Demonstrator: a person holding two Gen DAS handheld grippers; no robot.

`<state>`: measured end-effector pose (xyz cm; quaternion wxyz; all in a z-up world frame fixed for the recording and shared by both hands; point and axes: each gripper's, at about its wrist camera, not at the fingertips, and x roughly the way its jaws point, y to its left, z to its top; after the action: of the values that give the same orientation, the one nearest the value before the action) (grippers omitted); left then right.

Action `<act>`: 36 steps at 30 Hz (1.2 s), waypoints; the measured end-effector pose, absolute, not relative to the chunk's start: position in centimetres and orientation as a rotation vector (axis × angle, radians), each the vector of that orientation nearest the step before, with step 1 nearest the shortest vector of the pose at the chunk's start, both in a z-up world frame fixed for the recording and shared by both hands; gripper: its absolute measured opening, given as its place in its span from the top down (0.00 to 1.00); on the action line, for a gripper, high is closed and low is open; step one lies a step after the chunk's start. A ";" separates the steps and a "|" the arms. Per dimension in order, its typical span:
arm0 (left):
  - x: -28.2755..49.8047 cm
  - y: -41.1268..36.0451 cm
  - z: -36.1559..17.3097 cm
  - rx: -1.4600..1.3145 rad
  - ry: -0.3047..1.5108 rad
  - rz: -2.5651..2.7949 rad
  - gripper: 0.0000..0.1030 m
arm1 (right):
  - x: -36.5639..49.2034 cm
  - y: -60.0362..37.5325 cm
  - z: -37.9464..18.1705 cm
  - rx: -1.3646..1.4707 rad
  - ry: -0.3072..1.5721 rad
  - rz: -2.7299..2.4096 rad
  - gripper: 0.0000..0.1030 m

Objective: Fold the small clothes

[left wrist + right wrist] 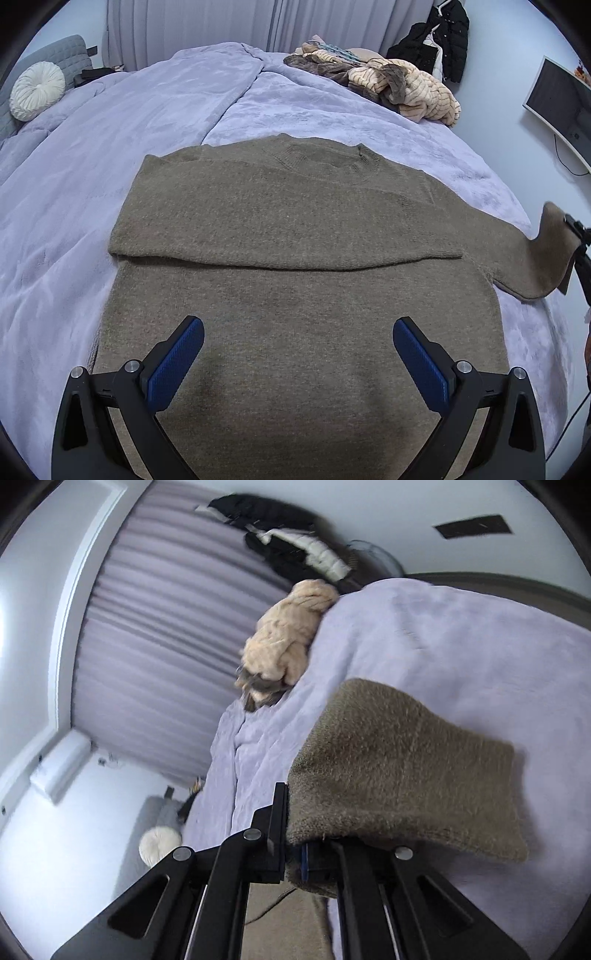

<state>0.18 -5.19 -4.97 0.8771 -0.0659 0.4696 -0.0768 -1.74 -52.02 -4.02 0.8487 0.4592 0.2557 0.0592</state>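
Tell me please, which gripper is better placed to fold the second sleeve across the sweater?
The right gripper. It is already shut on the cuff of the loose sleeve, lifted off the blanket. The left gripper hangs open over the sweater body, holding nothing, far from that sleeve.

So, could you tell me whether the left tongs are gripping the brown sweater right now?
No, the left tongs stand wide open above the brown sweater, their blue pads apart with nothing pinched between them.
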 end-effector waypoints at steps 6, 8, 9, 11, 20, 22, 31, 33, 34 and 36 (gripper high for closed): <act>0.2 -1.5 -5.8 -0.211 0.986 -0.114 0.00 | 6.9 -35.0 -2.6 0.545 0.769 0.287 0.93; 0.3 -0.2 -5.8 -0.239 0.982 -0.095 0.00 | 9.1 -29.7 -4.5 0.488 0.852 0.333 0.91; 0.3 0.5 -5.8 -0.248 0.980 -0.089 0.00 | 10.3 -27.4 -6.0 0.478 0.906 0.347 0.91; 0.3 1.9 -5.8 -0.256 0.977 -0.070 0.00 | 12.0 -24.3 -8.9 0.463 1.014 0.341 0.74; -0.2 7.8 -7.5 -0.391 0.984 -0.013 0.00 | 10.7 -26.9 -11.4 0.640 1.026 0.181 0.28; -0.5 8.2 -7.6 -0.397 0.973 -0.014 0.00 | 11.2 -27.4 -10.9 0.601 1.029 0.156 0.77; -0.8 9.9 -8.0 -0.428 0.984 0.031 0.00 | 12.6 -12.9 -8.6 0.011 1.040 0.325 0.82; -0.6 10.1 -8.0 -0.427 0.993 0.033 0.00 | 11.6 -11.1 -9.9 -0.083 1.082 0.316 0.50; -0.3 10.0 -7.9 -0.427 0.998 0.024 0.00 | 10.9 -11.3 -9.9 -0.072 1.085 0.330 0.42; 0.4 9.6 -7.6 -0.421 0.996 0.000 0.00 | 9.5 -12.9 -9.8 -0.005 1.078 0.349 0.32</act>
<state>0.40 9.62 -7.64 0.8573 -0.2003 0.4742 -0.0001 9.54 -12.86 -9.81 0.8437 -0.0022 0.5107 0.1651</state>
